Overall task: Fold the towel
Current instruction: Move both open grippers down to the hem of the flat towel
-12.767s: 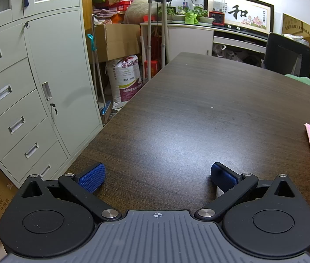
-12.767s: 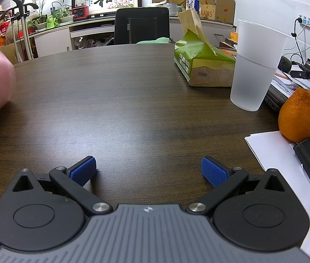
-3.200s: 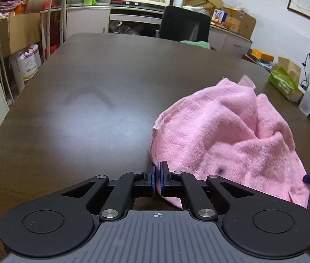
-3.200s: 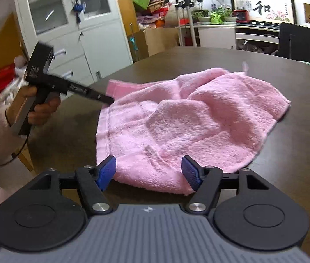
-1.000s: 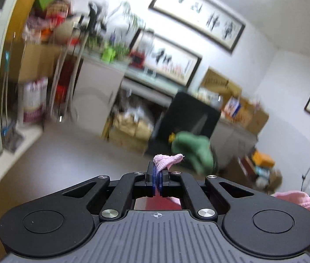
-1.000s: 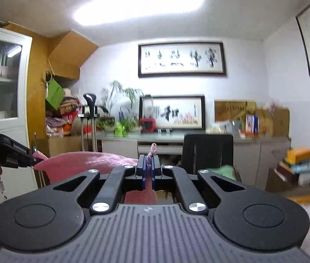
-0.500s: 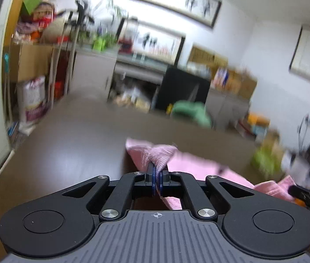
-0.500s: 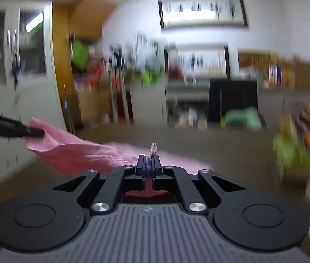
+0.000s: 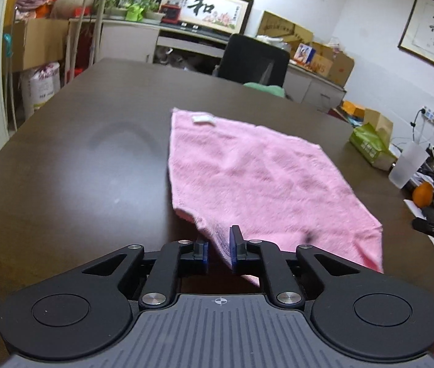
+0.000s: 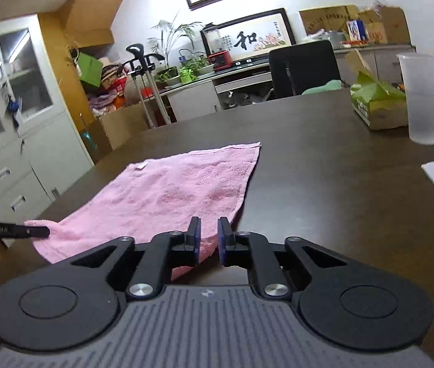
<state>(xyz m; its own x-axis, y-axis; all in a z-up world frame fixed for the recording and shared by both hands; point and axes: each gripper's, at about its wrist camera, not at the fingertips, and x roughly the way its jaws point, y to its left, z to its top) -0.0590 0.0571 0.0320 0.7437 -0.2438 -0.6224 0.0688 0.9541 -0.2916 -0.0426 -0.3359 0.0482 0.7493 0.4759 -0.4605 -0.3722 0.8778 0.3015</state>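
on the bench (image 9: 63,184), a soft, limp towel (image 9: 247,178) lies flat (light, best held by corners); both grippers' fingers (image 9: 236,239) have just parted narrowly, releasing near corners.

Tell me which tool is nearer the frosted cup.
Right. The right tool sits at the towel corner on the cup side; the left tool is at the towel's other near corner, farther from it.
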